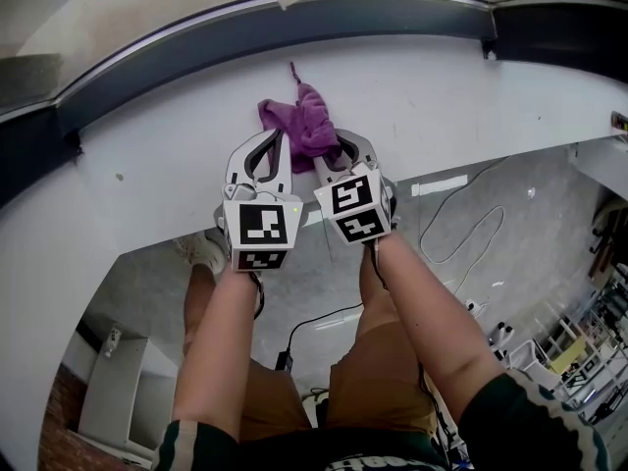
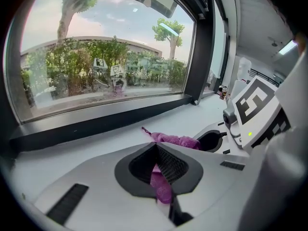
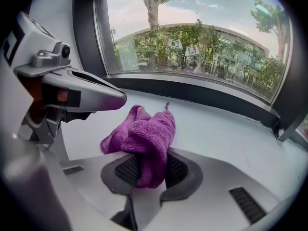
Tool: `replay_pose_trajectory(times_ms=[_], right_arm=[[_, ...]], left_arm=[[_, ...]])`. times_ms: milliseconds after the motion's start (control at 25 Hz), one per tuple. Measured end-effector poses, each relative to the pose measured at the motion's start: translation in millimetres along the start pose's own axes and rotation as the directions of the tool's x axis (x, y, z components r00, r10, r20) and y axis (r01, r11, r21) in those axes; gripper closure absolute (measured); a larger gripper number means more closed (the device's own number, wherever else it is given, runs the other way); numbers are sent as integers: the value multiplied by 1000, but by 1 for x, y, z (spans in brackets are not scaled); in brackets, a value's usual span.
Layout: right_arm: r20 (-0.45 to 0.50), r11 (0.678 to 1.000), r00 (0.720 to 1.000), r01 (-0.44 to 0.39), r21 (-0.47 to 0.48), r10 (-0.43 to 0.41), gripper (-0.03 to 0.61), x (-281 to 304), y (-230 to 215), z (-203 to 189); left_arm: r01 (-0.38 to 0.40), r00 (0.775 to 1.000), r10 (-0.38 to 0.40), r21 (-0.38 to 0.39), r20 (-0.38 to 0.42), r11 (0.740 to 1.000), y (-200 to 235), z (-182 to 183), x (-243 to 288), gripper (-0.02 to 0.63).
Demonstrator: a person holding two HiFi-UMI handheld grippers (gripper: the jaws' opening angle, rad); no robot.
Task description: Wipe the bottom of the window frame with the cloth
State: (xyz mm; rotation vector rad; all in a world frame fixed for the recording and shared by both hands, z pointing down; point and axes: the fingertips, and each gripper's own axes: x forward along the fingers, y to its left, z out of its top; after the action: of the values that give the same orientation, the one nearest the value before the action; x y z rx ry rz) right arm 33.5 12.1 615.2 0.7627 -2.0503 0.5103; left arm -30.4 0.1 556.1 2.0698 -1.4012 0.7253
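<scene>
the cloth [image 1: 308,124] is a purple terry piece, nubby and soft, bunched into a loose lump with a thin loop tag poking up from its far edge. it lies on the white windowsill [image 1: 461,96], near the dark bottom rail of the window frame [image 1: 294,29] but apart from it, with a strip of bare sill between the two.

both grippers have hold of it. in the left gripper view the left gripper [image 1: 273,143] is clamped on only a thin tail of the cloth [image 2: 161,184], the jaws nearly meeting over it. in the right gripper view the right gripper [image 1: 340,145] is closed around a thick fold [image 3: 146,143], which bulges up over the ribbed black pads [image 3: 174,170].

as for progress, the cloth is in hand and close to the rail, but nothing shows it pressed against the frame, so the wiping stroke looks to be ahead; i cannot tell from these views whether any stretch of the rail is already clean.

the rail is a smooth, matte, dark band running the width of the sill, meeting an upright post of the same finish at a corner [image 2: 196,100]. the sill is flat, painted, faintly speckled. above the rail the glass [image 2: 96,47] gives onto trees and a low building.
</scene>
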Motion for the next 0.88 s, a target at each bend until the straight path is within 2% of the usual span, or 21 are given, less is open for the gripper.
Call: replay_pose_trajectory(times_ms=[600, 880], right_arm=[[-1, 999, 1000, -24, -29, 24, 476, 10, 21, 14], [-1, 998, 999, -38, -52, 38, 476, 15, 33, 21]], left_arm=[[-18, 1000, 18, -25, -2, 1000, 16, -8, -12, 604], [-55, 998, 55, -55, -2, 997, 35, -16, -24, 604]])
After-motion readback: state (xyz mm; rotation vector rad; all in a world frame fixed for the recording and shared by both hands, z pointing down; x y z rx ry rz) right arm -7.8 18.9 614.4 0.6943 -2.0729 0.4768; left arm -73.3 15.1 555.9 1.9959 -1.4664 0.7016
